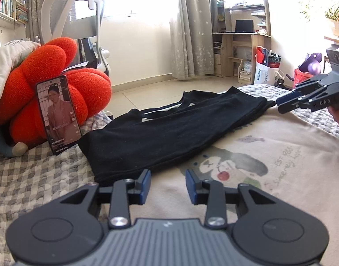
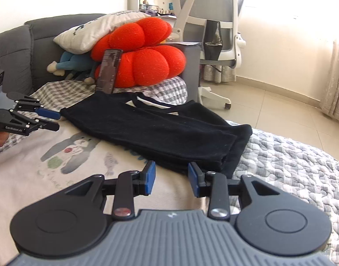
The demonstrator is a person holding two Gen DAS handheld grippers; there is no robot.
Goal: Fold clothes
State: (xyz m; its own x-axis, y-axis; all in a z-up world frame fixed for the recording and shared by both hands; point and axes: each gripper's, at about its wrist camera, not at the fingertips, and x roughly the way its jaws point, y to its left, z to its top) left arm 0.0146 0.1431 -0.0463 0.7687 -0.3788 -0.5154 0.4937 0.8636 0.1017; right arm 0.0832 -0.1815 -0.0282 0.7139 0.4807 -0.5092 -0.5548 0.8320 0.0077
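Note:
A folded black garment (image 1: pixel 169 128) (image 2: pixel 158 128) lies across the far part of a beige shirt with a cartoon dog print (image 1: pixel 280 166) (image 2: pixel 25 166), which is spread flat on the bed. My left gripper (image 1: pixel 168 181) hovers just short of the black garment's near left corner, its blue pads apart with nothing between them. It also shows at the left edge of the right wrist view as the left gripper (image 2: pixel 54 120). My right gripper (image 2: pixel 171 175) sits before the garment's near right edge, open and empty. In the left wrist view the right gripper (image 1: pixel 283 105) points at the garment's far right corner.
A phone (image 1: pixel 58 115) (image 2: pixel 108 71) leans on a red cushion (image 1: pixel 80 93) (image 2: pixel 143 62) behind the garment. A white pillow (image 2: pixel 92 31), a grey headboard (image 2: pixel 10 51) and an office chair (image 2: pixel 213 22) stand beyond. A checked sheet (image 1: pixel 36 177) and a grey quilt (image 2: pixel 291 166) cover the bed. Tiled floor lies past its edge.

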